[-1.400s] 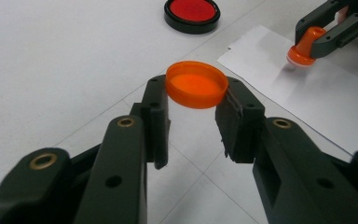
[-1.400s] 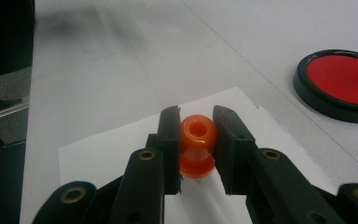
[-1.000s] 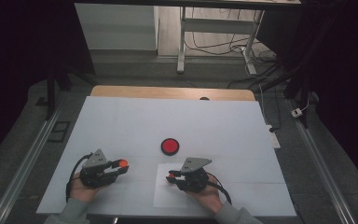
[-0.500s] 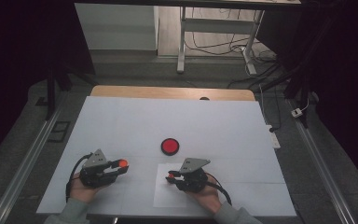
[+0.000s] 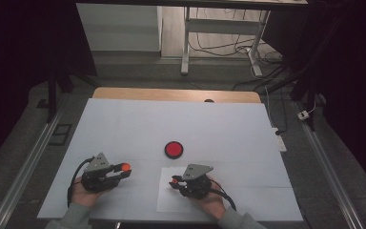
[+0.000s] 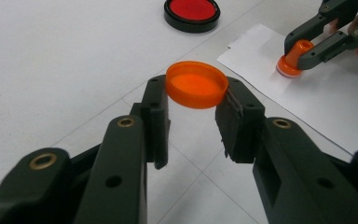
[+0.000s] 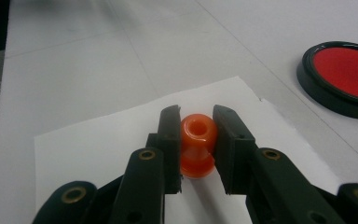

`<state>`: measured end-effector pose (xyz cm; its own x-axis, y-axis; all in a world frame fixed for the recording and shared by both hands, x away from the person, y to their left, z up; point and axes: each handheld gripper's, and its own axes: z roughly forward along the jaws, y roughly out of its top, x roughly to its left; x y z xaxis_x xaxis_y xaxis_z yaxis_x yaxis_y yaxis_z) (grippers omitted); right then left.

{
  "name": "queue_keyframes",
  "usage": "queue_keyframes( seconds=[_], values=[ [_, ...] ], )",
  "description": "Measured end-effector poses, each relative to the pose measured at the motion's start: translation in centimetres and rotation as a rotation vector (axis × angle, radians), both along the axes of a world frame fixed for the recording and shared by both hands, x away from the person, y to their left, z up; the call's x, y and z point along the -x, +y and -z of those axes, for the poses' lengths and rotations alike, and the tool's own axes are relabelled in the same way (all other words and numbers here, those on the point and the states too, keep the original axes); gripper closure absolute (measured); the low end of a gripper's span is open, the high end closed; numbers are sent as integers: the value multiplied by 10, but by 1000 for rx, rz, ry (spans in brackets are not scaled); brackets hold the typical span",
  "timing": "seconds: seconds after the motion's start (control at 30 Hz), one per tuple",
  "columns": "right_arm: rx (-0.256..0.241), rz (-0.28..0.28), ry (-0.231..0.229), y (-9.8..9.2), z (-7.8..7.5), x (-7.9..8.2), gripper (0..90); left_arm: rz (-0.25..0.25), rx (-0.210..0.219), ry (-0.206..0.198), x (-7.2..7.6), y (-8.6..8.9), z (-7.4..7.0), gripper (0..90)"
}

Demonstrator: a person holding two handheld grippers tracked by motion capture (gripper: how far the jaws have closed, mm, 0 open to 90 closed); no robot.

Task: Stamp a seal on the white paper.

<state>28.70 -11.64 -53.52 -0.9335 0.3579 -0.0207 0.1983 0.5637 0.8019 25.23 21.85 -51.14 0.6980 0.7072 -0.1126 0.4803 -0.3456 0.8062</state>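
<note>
While the left claw (image 6: 192,116) grips a shallow orange plastic cap (image 6: 196,85) by its rim above the white worktop (image 5: 124,129), the right claw (image 7: 196,126) is closed on a small orange plastic stamp (image 7: 197,144). That stamp stands upright, base down, on a white sheet of paper (image 5: 167,202) near the worktop's near edge. A round black-rimmed red ink pad (image 5: 174,149) lies farther off, between the two claws and apart from both.

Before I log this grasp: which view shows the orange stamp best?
The right gripper view: the stamp sits close between its jaws on the paper. The left gripper view shows it small and far; the high view, a mere speck.
</note>
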Motion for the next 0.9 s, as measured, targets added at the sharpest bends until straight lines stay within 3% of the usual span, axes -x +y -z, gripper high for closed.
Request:
queue_keyframes(
  seconds=[0.9],
  values=[
    [0, 12, -10, 0, 1, 2, 730, -12, 8, -2, 1, 0, -1, 655]
  ],
)
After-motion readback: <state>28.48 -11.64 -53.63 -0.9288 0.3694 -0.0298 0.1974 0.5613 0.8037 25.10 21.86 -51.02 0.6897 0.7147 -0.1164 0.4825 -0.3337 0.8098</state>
